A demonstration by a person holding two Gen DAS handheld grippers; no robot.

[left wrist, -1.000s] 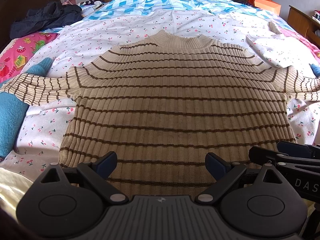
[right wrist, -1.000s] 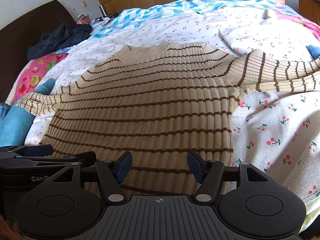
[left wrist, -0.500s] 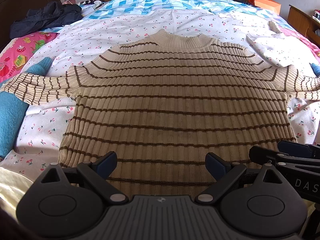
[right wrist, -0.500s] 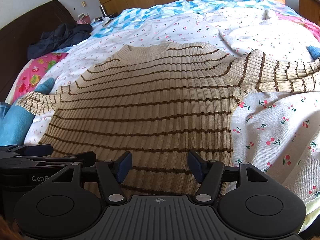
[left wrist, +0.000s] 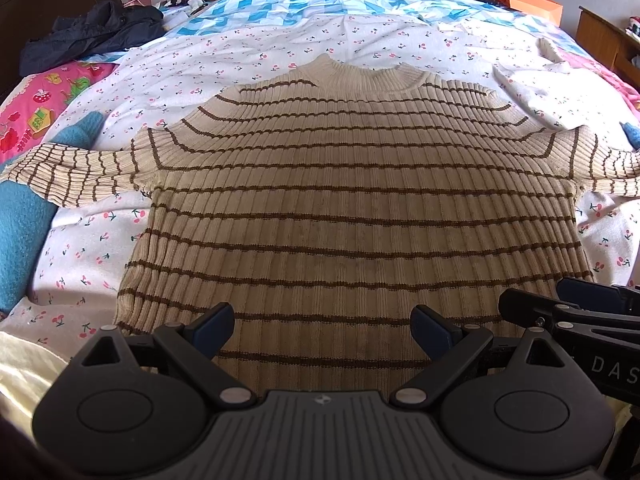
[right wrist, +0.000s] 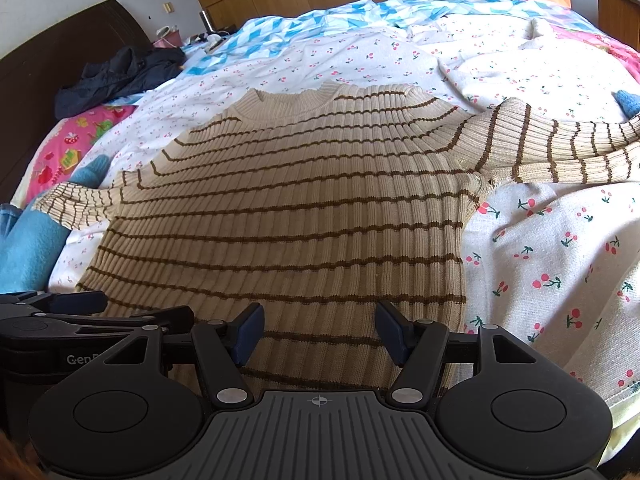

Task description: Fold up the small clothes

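A beige ribbed sweater with thin brown stripes [left wrist: 352, 200] lies flat, face up on the bed, collar away from me and both sleeves spread sideways. It also shows in the right wrist view [right wrist: 288, 216]. My left gripper [left wrist: 322, 330] is open and empty above the sweater's bottom hem, left of centre. My right gripper [right wrist: 318, 334] is open and empty above the hem near the sweater's right side. The two grippers are side by side; each shows at the edge of the other's view.
The bed is covered by a white cherry-print sheet [left wrist: 80, 256]. A blue towel [left wrist: 20, 240] lies under the left sleeve. A dark jacket [left wrist: 92, 36] lies at the far left. A pink pillow [left wrist: 36, 116] and a dark headboard are at left.
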